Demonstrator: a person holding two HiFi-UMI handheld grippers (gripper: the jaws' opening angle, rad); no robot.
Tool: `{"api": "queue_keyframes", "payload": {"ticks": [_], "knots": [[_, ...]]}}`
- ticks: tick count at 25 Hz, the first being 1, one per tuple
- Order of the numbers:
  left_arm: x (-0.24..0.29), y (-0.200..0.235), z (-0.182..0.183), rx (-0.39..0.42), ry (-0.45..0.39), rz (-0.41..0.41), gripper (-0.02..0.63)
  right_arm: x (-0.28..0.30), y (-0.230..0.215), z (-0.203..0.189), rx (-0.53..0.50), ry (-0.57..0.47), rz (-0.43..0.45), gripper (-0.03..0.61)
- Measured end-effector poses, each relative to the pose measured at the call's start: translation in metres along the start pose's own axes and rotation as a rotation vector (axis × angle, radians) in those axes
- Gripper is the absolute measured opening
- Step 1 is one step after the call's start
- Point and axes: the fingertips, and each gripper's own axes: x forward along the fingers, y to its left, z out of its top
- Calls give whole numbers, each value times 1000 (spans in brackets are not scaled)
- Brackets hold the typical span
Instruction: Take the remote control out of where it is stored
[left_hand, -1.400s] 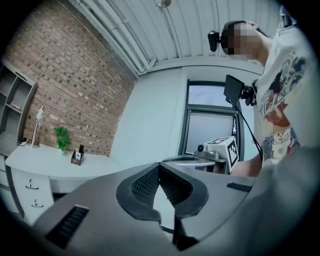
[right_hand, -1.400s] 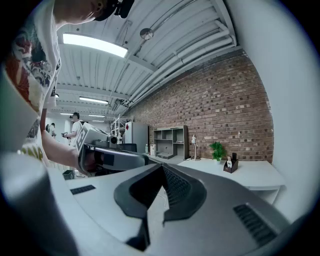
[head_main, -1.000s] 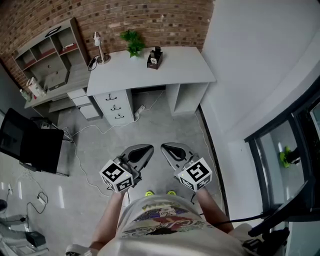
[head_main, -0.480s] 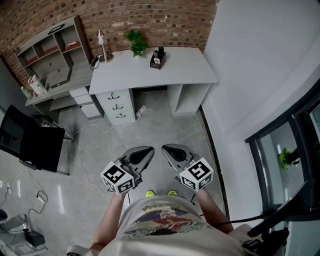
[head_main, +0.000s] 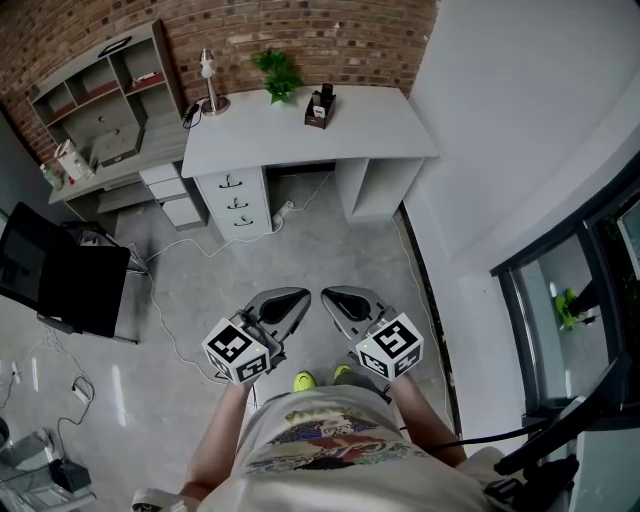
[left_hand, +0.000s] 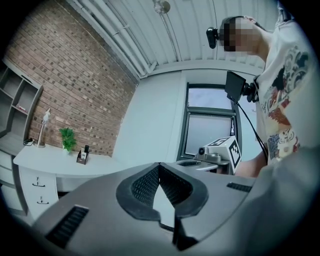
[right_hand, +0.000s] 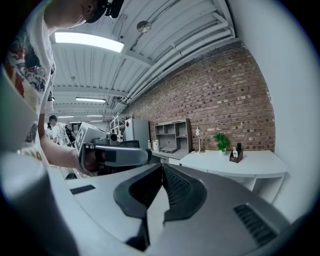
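Brick wall (head_main: 300, 30) closed the far side of the room, and a pale grey desk stood against it. On its tabletop (head_main: 300, 135) there were only a few things: a slim lamp (head_main: 210, 85) at the left end, a small green plant (head_main: 278, 72) near the back edge, and just to the right of the plant a small dark holder (head_main: 319, 110). The remote control (head_main: 326, 93) stood upright in this holder, with its dark upper end showing above the rim. Under the left part of the desk were the drawers (head_main: 232, 200), and a white cable (head_main: 200, 245) ran from there across the grey floor (head_main: 330, 250). To the left of the desk stood a grey shelf unit (head_main: 95, 90), and nearer to me on that side a black screen (head_main: 60, 280). On the right a white wall led to a dark-framed window (head_main: 570, 300). I held both tools low in front of my body, side by side over the floor and well apart from the desk. On my left gripper (head_main: 298, 297) the jaws were closed, the ribbed pads met at the tip and nothing was between them. On my right gripper (head_main: 330, 296) the jaws were also fully together and empty. Both pointed towards the desk, and in the right gripper view the holder with the remote control looked small and far away on the tabletop. Neither gripper touched anything.
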Motion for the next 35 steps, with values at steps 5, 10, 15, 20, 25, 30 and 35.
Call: {"api": "queue_keyframes", "payload": {"ticks": [5,10,15,20,25,30,35], "knots": [[-7,0,0,-4,-5,10,-3,2,5,3,-13,3,-2,8],[-8,5,-7,-18,7,32,-3,3,1,0,-21,20,-17,8],[2,11,-10,-29,16,34,-3,4,-13,-4,-16,26,-16,8],[9,23,-8,-26,24,50,-3,17,-27,-2,-15,22,3,8],[26,46,-4,-21,33,83,-3,32,-50,-1,-16,23,31,8],[46,68,0,-27,40,94,-3,47,-77,1,-9,36,50,8],[68,90,-2,-40,60,107,-3,62,-107,0,10,47,72,8]]}}
